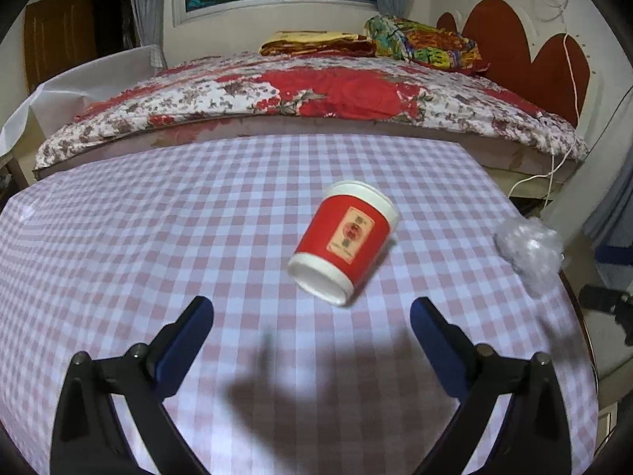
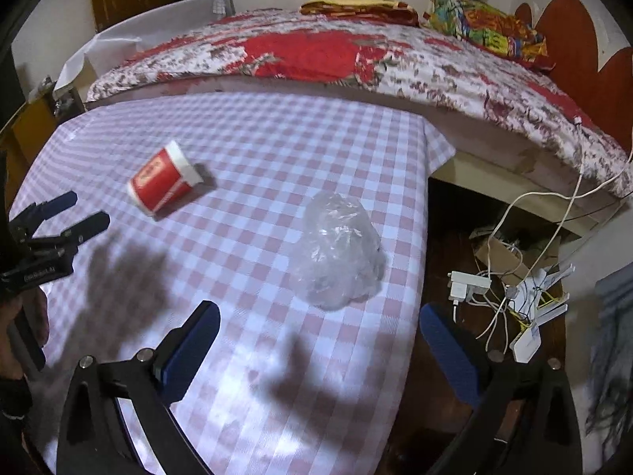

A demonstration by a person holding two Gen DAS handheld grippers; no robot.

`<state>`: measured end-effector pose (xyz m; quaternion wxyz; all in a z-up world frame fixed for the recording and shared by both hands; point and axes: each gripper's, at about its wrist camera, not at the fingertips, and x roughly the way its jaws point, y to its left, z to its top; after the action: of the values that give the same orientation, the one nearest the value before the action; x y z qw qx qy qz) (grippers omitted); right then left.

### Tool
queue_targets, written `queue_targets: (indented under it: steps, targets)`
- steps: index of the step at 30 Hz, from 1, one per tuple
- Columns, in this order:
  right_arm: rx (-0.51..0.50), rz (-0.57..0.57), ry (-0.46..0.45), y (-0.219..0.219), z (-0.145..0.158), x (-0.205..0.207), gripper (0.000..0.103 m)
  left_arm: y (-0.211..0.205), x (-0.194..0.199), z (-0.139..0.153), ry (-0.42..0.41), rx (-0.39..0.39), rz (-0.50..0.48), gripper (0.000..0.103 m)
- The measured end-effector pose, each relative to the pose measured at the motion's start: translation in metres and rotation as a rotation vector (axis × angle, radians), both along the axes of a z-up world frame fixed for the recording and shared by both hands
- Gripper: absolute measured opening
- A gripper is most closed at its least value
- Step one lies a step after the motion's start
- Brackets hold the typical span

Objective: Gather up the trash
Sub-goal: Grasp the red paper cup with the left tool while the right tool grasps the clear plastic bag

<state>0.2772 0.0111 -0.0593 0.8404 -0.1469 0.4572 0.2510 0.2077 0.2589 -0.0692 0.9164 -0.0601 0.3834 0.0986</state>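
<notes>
Cup [image 1: 343, 242] lies tipped at my left claw's [image 1: 312, 316] twelve o'clock: light, crushable, best pinched across its red middle. Both claws gape wide, empty; right claw [image 2: 319, 322] faces the soft, slippery plastic wad [image 2: 340, 249].

Left gripper [image 1: 311, 312] jaws spread wide, blue-padded fingers [image 1: 186, 346] level and holding nothing, right gripper [image 2: 319, 318] likewise wide apart, nothing between them

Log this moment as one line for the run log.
left gripper: open, facing cup lying on table | right gripper: open, facing plastic bag | nothing held
</notes>
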Motion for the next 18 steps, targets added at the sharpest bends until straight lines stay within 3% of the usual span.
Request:
queue_targets:
  steps: [6, 8, 10, 12, 14, 18]
  targets:
    - [-0.014, -0.003, 0.045, 0.011, -0.025, 0.024, 0.092, -0.004, 0.028, -0.017, 0.034, 0.039, -0.027, 0.099]
    - [-0.021, 0.003, 0.062, 0.015, -0.033, 0.031, 0.08, -0.003, 0.036, -0.022, 0.05, 0.06, -0.03, 0.096]
    - [-0.027, 0.006, 0.074, 0.018, -0.04, 0.038, 0.077, -0.002, 0.042, -0.026, 0.056, 0.073, -0.035, 0.096]
    - [-0.026, 0.008, 0.078, 0.021, -0.043, 0.045, 0.067, 0.001, 0.047, -0.029, 0.06, 0.067, -0.041, 0.095]
    - [-0.018, 0.002, 0.083, 0.023, -0.046, 0.054, 0.052, 0.003, 0.054, -0.031, 0.062, 0.059, -0.042, 0.095]
    - [-0.009, 0.002, 0.089, 0.033, -0.049, 0.072, 0.046, 0.006, 0.064, -0.034, 0.06, 0.038, -0.048, 0.091]
